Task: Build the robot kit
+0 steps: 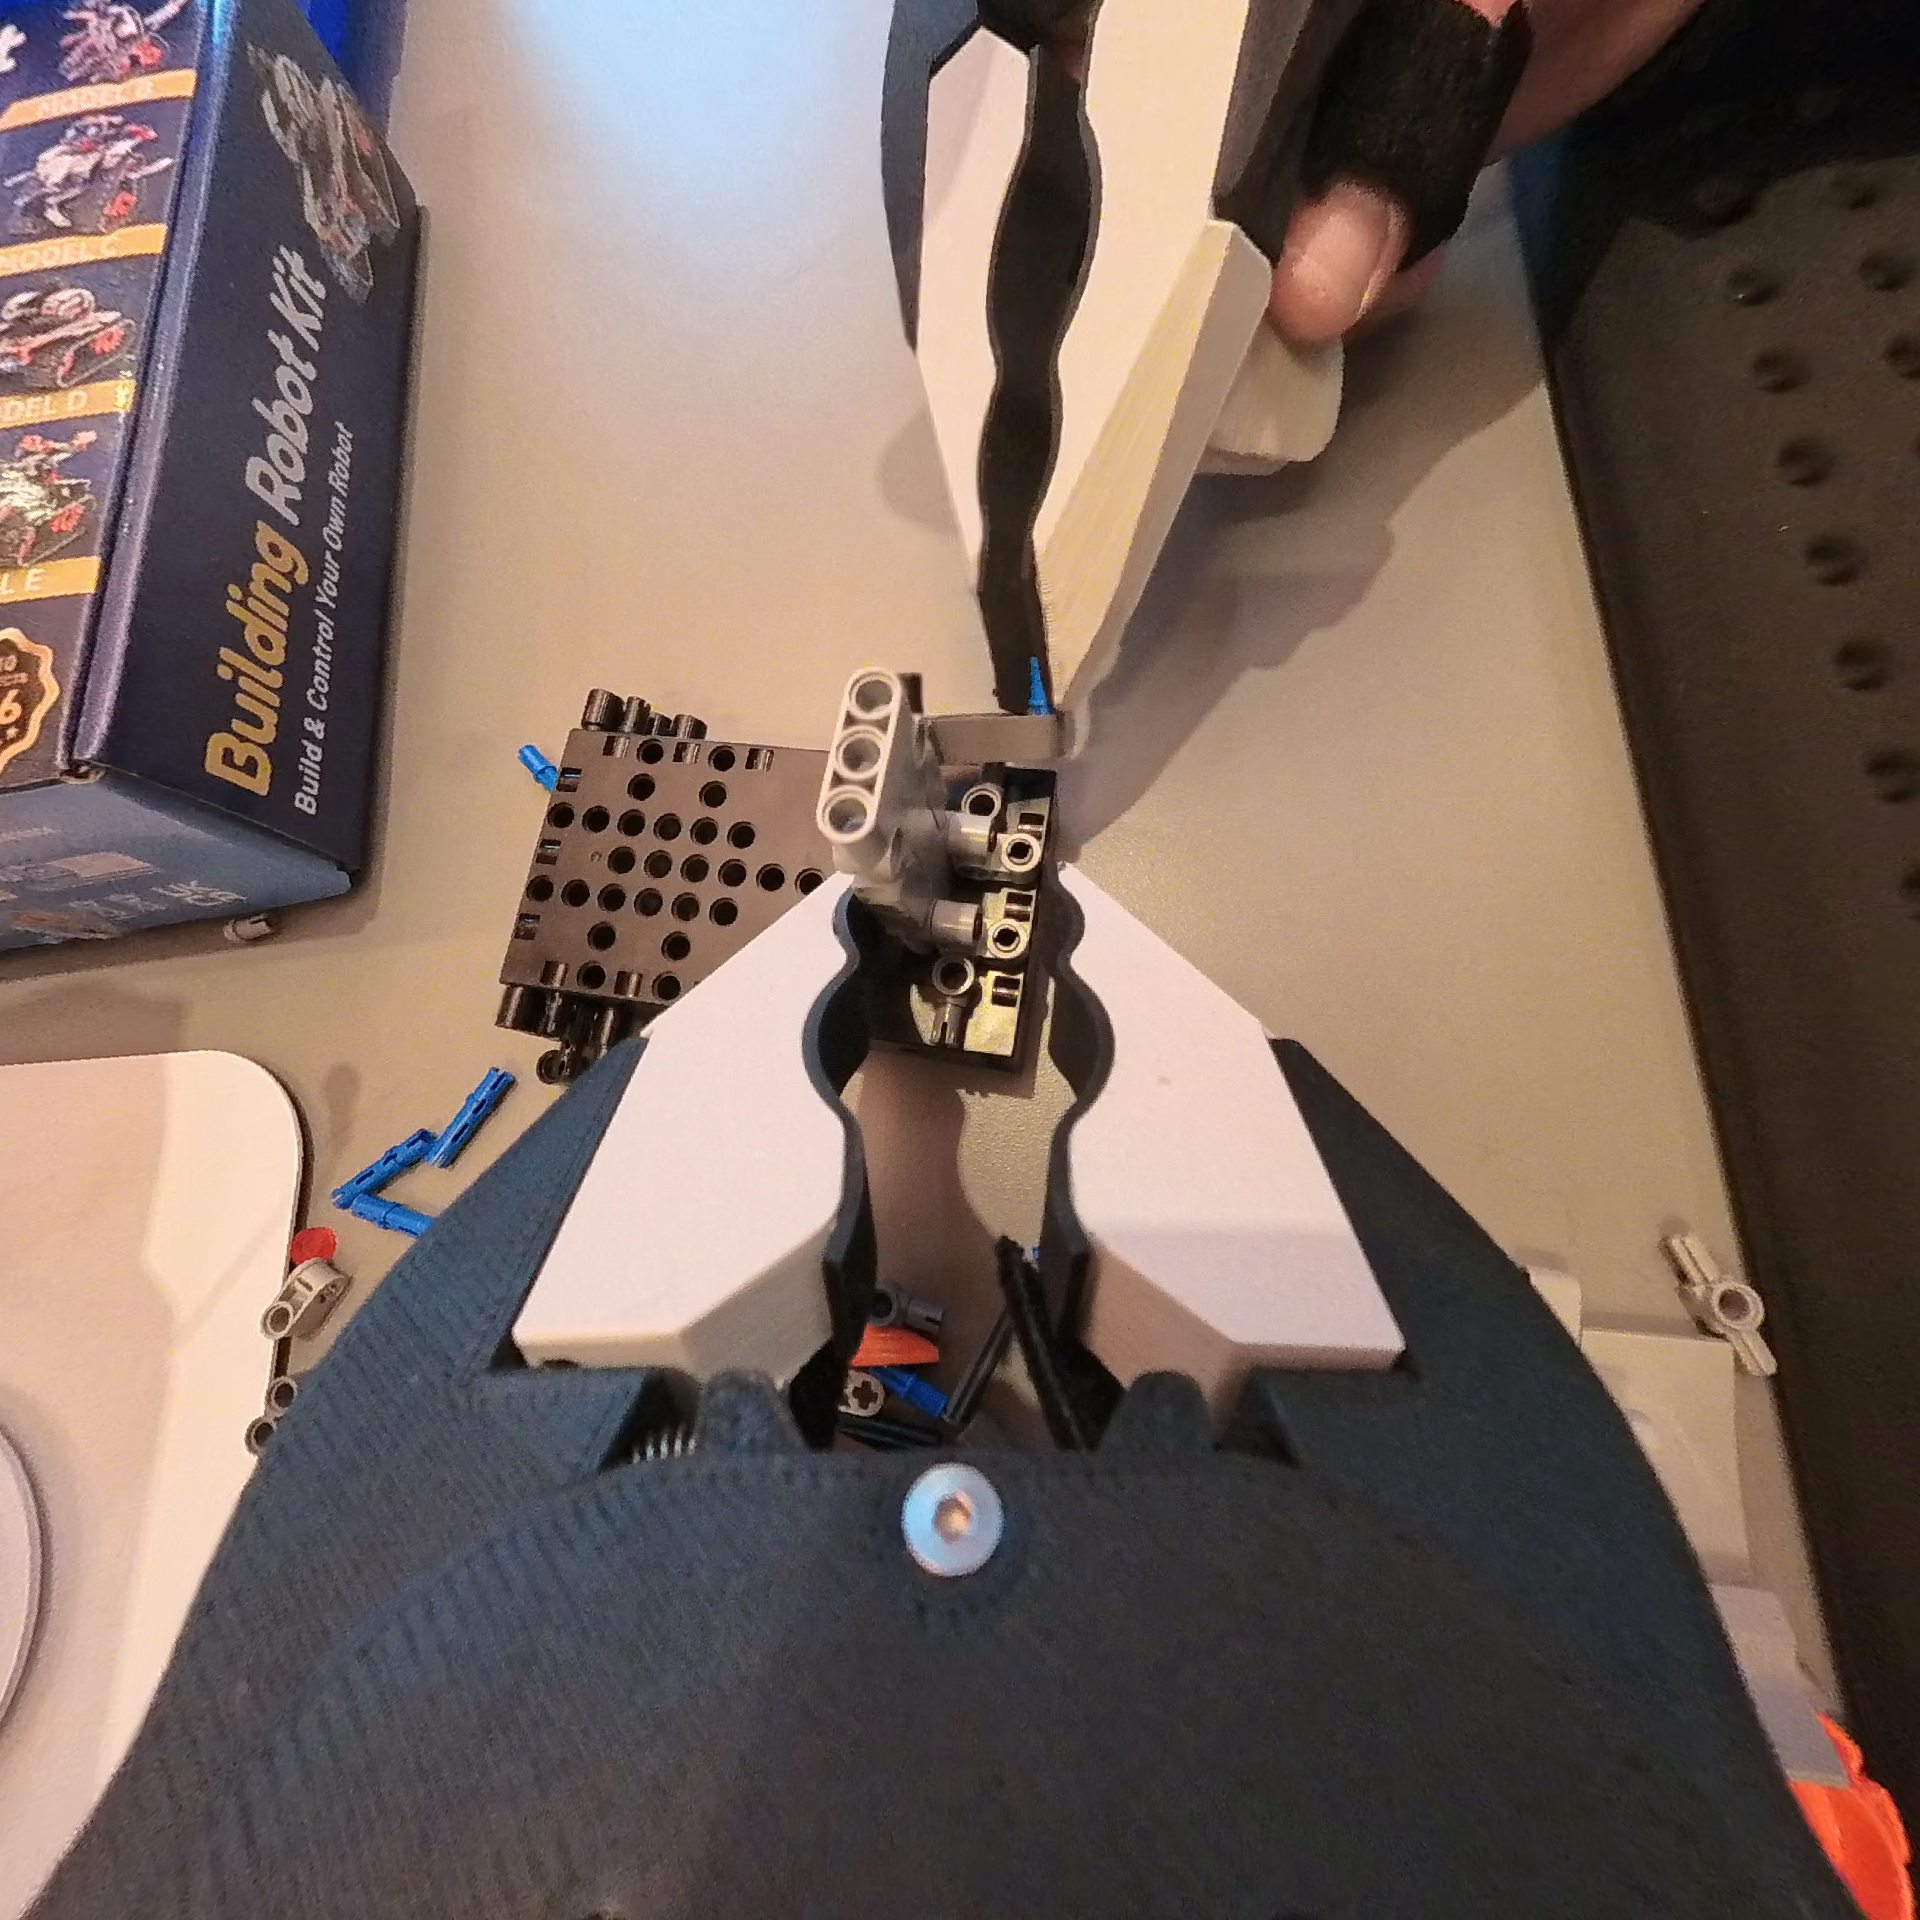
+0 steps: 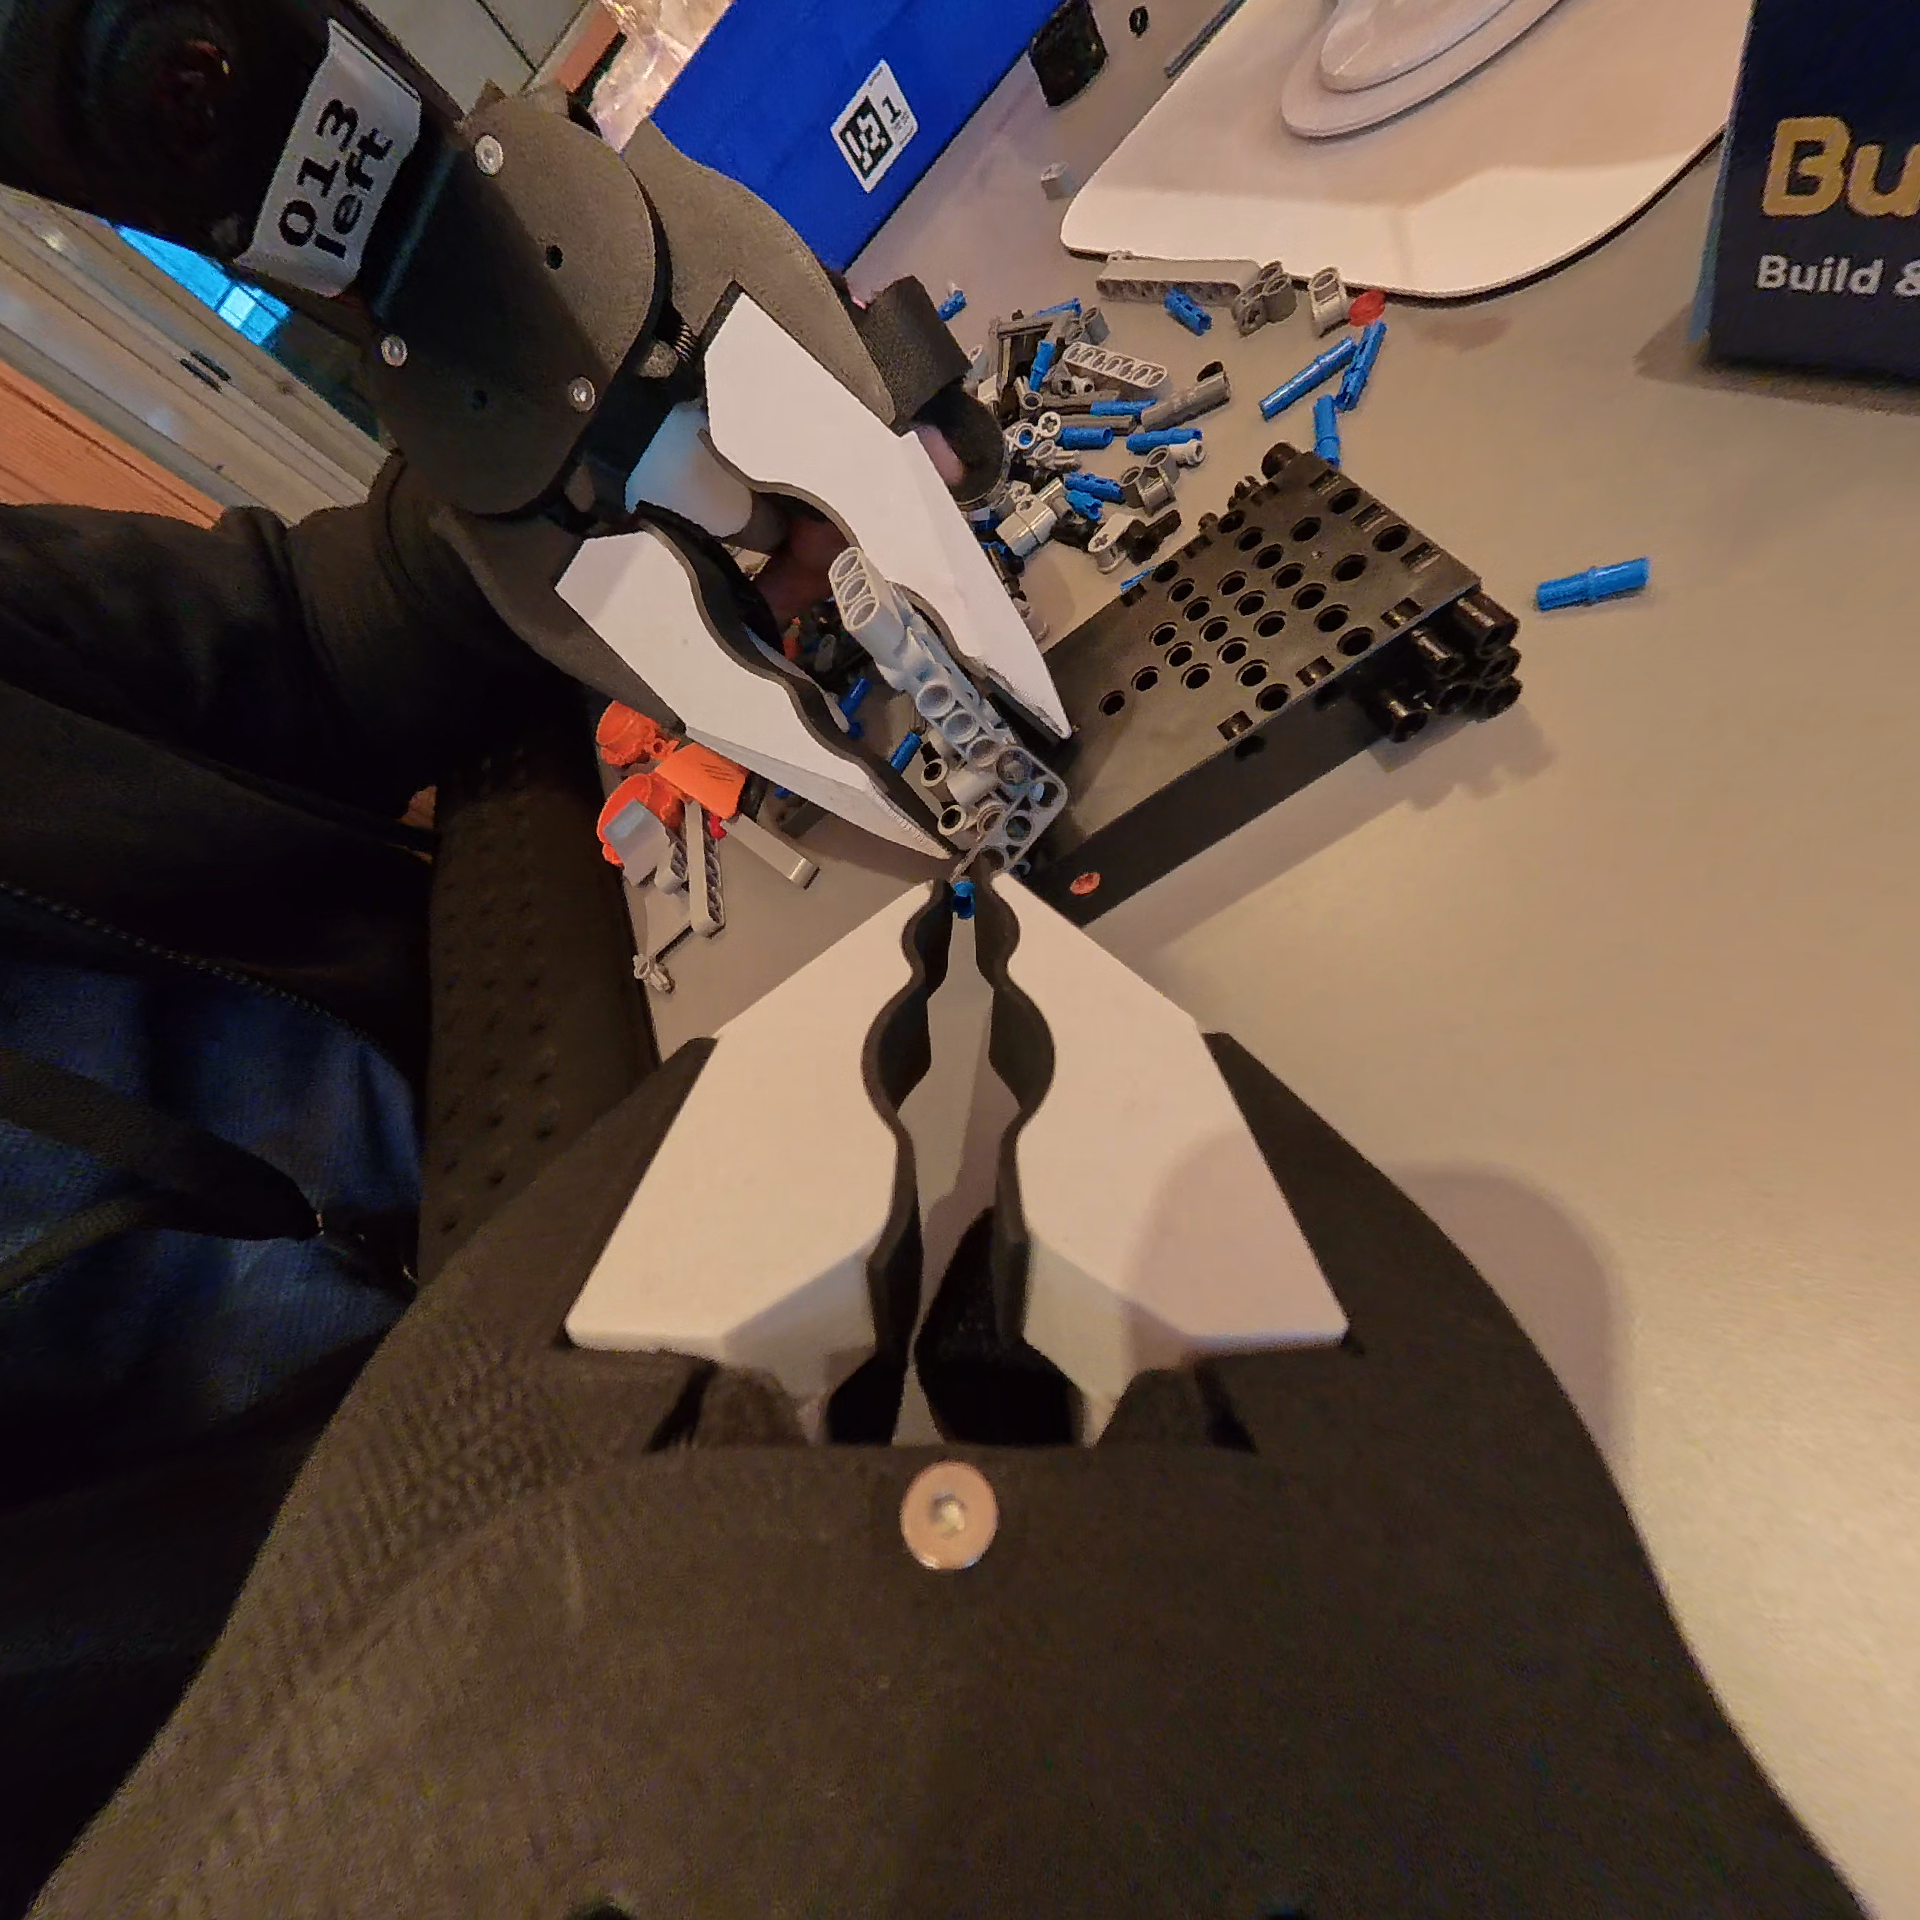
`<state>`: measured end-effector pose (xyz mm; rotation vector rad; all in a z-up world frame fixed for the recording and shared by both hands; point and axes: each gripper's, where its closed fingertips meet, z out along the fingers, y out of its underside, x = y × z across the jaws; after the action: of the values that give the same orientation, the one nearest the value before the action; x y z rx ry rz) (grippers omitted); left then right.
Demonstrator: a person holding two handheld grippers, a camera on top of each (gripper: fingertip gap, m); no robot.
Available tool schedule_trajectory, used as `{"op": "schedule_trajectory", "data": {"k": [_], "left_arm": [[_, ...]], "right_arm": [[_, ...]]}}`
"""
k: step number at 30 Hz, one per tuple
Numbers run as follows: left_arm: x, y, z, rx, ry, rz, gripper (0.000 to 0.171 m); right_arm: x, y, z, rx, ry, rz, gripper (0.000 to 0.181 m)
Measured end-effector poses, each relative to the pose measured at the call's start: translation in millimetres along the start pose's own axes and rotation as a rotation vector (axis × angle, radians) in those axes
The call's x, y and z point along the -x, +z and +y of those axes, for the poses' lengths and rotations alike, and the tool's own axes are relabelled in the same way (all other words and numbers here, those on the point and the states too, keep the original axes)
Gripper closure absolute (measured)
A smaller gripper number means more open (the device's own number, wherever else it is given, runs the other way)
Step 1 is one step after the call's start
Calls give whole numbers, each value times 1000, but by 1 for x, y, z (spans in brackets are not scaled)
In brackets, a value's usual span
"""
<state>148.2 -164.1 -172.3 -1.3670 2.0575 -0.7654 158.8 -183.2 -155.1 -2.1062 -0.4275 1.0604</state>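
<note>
Grey beam assembly [image 1: 914,831] sits clenched in the left tongs [image 1: 951,904] above the worktop [image 1: 675,468], beside a black perforated block [image 1: 644,873]; the right tongs [image 2: 961,899] pinch a blue pin [image 2: 963,900] against its corner.

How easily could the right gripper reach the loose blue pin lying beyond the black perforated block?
Probably not: the right gripper already pinches a blue pin, and the black perforated block lies between it and the loose blue pin.
</note>
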Motion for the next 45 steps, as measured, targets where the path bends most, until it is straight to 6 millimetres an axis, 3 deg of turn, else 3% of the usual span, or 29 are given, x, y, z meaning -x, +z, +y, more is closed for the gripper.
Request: {"op": "schedule_trajectory", "data": {"k": [36,40,45], "left_arm": [[4,-1,1,16,8,-22,142],[12,-11,-9,-29,8,-68,127],[5,-24,-44,-169,102,-131,126]], "right_arm": [[-7,1,2,30,115,-27,179],[-3,-8,-8,-35,107,-52,179],[27,-16,-29,-165,97,-189,179]]}}
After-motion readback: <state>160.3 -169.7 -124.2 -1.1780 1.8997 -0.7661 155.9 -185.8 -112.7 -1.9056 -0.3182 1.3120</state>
